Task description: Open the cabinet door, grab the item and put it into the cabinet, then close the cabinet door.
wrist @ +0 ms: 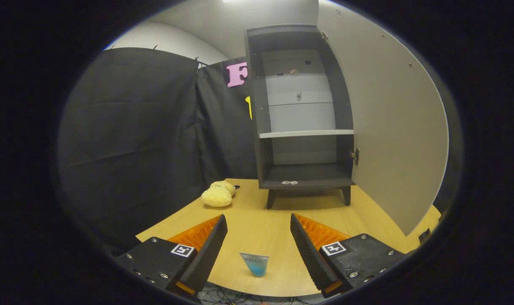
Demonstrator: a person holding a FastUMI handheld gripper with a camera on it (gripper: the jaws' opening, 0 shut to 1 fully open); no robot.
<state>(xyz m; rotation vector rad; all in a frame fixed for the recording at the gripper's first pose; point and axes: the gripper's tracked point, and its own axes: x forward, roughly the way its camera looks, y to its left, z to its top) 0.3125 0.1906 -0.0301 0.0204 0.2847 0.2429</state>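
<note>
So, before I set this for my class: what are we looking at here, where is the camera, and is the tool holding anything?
The camera rides on a hand-held gripper and looks forward along its jaws, the two wedge shapes at the bottom. They stand open and hold nothing. Between them, on the wooden table, sits a small blue cup, upside down. Beyond them stands a dark cabinet with its door swung open and one shelf inside. A yellow soft toy lies on the table beside the cabinet.
</note>
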